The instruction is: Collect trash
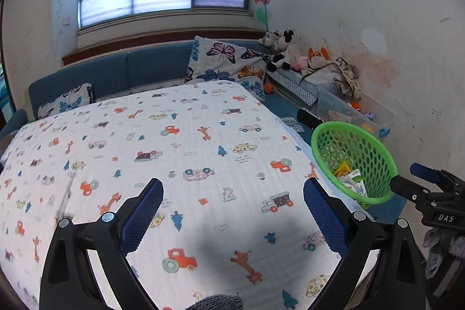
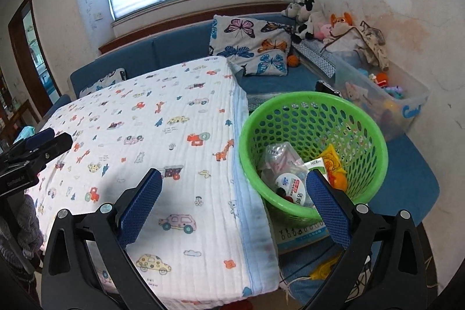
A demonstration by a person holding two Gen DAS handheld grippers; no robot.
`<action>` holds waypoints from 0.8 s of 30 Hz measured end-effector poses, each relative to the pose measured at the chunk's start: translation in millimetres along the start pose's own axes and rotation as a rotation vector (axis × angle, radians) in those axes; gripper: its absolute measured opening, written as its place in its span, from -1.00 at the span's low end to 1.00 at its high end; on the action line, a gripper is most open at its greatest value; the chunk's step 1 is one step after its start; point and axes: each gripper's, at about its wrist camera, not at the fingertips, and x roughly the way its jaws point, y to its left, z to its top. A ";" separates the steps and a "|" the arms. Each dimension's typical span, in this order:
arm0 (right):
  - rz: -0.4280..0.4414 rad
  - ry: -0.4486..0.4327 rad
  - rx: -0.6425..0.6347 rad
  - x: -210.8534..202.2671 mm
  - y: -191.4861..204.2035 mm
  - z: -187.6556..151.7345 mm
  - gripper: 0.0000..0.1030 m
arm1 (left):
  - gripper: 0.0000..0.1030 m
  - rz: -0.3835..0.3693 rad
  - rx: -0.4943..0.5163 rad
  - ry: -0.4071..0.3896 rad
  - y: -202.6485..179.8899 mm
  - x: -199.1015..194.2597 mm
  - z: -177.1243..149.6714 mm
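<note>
Beneath the left gripper [image 1: 232,188], whose blue-padded fingers stand wide apart and empty, lies a white quilted blanket printed with cars and giraffes [image 1: 162,141]. To its right, the right gripper [image 2: 234,179] also gapes empty, its right finger overlapping the round green perforated plastic basket [image 2: 366,130] holding crumpled wrappers [image 2: 286,164].

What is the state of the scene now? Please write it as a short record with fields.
surface: printed blanket, no trash visible on it
basket: green basket, beside the blanket's right edge
basket contents: clear wrapper, yellow packet, round white lid
left gripper: open, empty, over the blanket
right gripper: open, empty, near the basket
</note>
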 end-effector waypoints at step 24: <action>0.004 -0.018 -0.051 -14.9 28.8 -9.9 0.92 | 0.82 0.073 -0.029 -0.063 18.4 -32.5 -18.8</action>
